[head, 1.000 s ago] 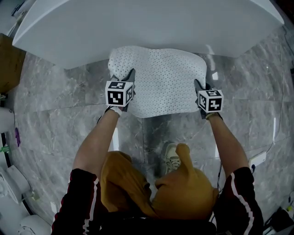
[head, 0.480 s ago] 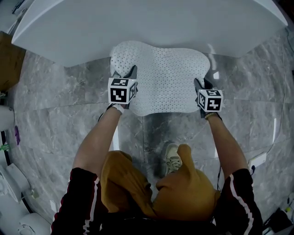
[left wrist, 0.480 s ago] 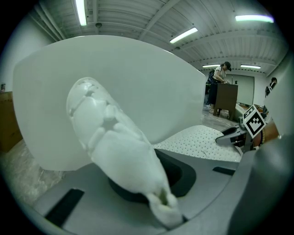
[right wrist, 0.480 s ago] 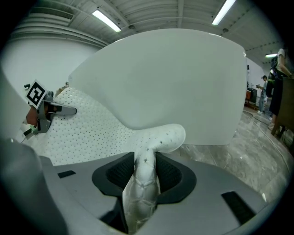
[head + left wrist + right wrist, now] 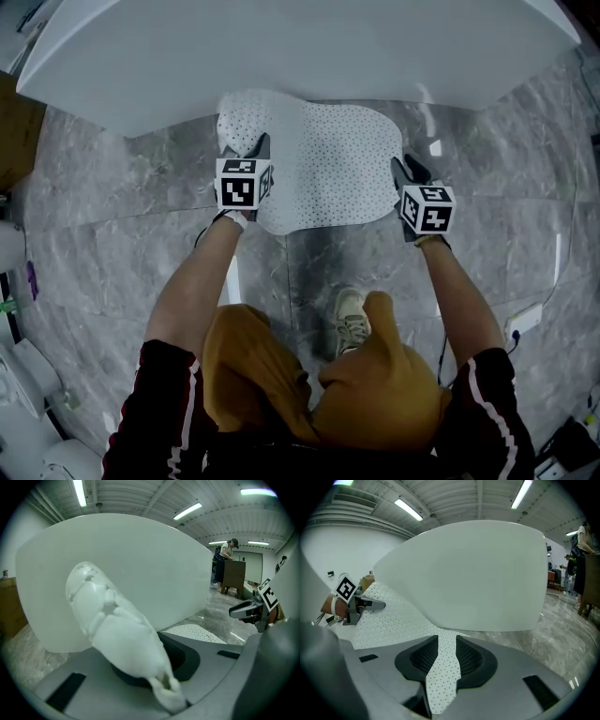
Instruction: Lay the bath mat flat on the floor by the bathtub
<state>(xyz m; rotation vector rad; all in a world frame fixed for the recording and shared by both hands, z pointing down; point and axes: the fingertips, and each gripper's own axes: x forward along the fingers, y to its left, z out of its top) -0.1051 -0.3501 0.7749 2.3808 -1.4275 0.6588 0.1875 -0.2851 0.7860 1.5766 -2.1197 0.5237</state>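
Note:
The white perforated bath mat [image 5: 323,164] lies on the grey marble floor against the bathtub [image 5: 300,47]. My left gripper [image 5: 261,150] is shut on the mat's left corner, which bulges up in a bunched fold [image 5: 117,634] from between its jaws. My right gripper [image 5: 405,171] is at the mat's right edge. Its jaws have just been opening and now stand wide, and a strip of the mat [image 5: 443,677] lies loose between the pads without being pressed. The left gripper [image 5: 361,605] also shows across the mat in the right gripper view.
The bathtub wall [image 5: 478,573] rises right behind the mat. The person's shoe [image 5: 350,319] stands on the floor just behind the mat. A brown cardboard box [image 5: 14,131] is at the far left. Another person stands by a wooden cabinet [image 5: 233,576] far off.
The right gripper's jaws have opened and let go of the mat's right corner. The mat has sunk and drawn a little closer to the tub. The left gripper keeps its hold.

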